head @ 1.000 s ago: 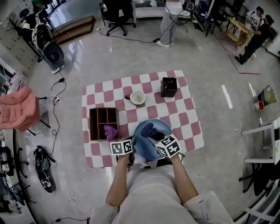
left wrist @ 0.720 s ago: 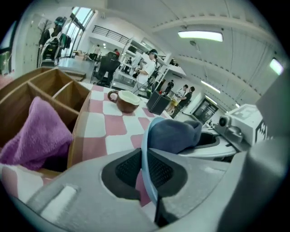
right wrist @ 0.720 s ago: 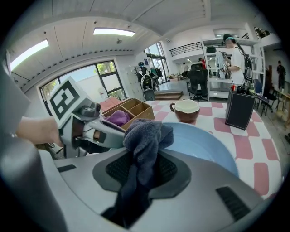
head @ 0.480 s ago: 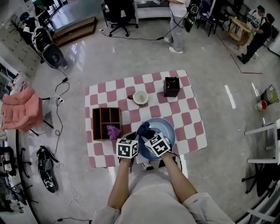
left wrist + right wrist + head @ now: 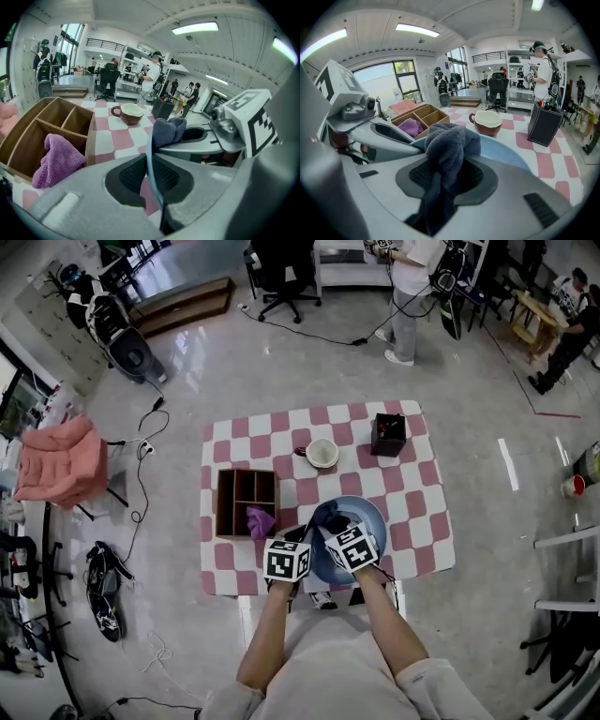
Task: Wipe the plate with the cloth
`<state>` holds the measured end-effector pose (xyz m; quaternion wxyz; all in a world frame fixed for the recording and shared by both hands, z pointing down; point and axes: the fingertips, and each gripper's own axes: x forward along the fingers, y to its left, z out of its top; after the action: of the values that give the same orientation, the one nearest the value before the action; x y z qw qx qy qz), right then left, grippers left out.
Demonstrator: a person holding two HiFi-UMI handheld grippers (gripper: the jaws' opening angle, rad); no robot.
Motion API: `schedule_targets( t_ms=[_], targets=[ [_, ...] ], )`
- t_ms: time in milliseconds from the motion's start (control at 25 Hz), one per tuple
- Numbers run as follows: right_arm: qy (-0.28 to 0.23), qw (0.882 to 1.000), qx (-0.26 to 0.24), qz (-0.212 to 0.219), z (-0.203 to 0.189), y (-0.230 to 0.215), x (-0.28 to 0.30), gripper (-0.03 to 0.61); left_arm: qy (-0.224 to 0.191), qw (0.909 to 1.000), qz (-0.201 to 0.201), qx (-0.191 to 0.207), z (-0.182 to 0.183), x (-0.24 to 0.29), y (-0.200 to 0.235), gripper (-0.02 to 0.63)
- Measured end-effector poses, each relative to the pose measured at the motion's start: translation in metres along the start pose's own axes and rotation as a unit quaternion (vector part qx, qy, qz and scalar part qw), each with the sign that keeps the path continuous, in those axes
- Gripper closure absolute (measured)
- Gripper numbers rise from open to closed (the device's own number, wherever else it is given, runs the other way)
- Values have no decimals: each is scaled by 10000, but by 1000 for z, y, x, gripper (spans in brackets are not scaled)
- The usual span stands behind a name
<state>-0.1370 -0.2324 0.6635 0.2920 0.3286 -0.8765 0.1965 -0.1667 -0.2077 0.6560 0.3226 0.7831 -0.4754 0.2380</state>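
A light blue plate (image 5: 367,521) lies at the near edge of the checkered table (image 5: 422,512). My left gripper (image 5: 305,540) is shut on the plate's left rim; in the left gripper view the rim (image 5: 151,176) runs edge-on between the jaws of the left gripper (image 5: 149,154). My right gripper (image 5: 336,524) is shut on a dark blue cloth (image 5: 332,516) over the plate's near left part. In the right gripper view the cloth (image 5: 447,143) bunches between the pads of the right gripper (image 5: 446,173), with the plate (image 5: 504,153) just beyond.
A wooden divided box (image 5: 246,502) holding a purple cloth (image 5: 260,520) stands left of the plate. A brown cup (image 5: 322,454) and a black box (image 5: 387,434) stand further back. A person (image 5: 409,292) stands on the floor beyond the table.
My right gripper has carried the dark blue cloth leftward across the plate, closer to the left gripper. The left gripper keeps its hold on the rim. The head view has shifted.
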Motion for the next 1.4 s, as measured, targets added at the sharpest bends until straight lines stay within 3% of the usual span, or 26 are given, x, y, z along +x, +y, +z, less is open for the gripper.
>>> schedule_targets(
  t_ms=[560,1400],
  targets=[
    [107,9988,340,-324,-3,-45,2,448,-61,9999,-6,-156,1,-2,-1,588],
    [818,9918,799,-572,-47,-94,-3,454,16,9991,-127,-401,-5,2,5,580]
  ],
)
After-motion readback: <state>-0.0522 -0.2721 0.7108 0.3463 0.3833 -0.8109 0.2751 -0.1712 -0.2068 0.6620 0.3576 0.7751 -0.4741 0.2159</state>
